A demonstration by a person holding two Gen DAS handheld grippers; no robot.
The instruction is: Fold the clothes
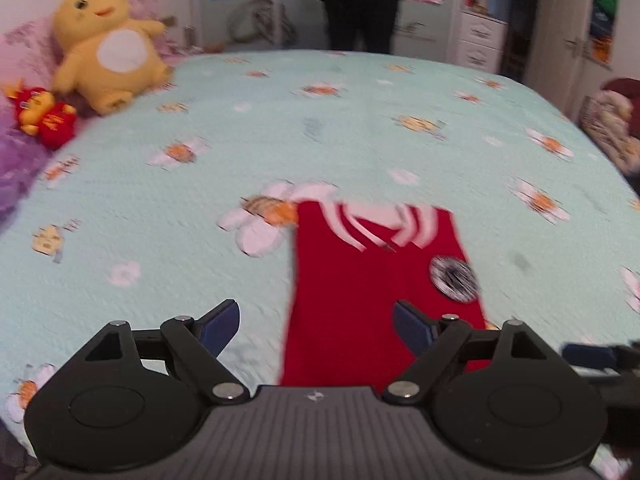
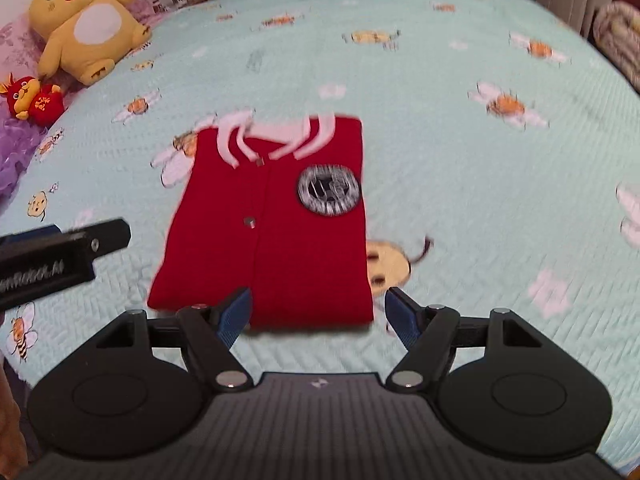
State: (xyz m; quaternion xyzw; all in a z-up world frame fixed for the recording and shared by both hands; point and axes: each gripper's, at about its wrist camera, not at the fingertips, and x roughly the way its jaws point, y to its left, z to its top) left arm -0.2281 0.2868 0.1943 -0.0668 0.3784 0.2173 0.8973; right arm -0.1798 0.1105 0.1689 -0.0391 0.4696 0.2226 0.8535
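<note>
Right wrist view: red cardigan (image 2: 276, 220) lies folded mid-bed, near edge. Right gripper (image 2: 318, 312) and left gripper (image 1: 316, 326) both hang apart, empty. Fold looks done; maybe one last half-fold next.

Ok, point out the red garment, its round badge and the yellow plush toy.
red garment (image 2: 224, 256): right wrist view, front panel.
round badge (image 2: 329, 189): right wrist view, badge centre.
yellow plush toy (image 2: 94, 26): right wrist view, white belly.

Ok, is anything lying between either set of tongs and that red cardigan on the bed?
Nothing visible is. The red cardigan lies folded on the bedspread, just ahead of the open right tongs and open left tongs. The yellow plush toy sits far off at the bed's head.
</note>
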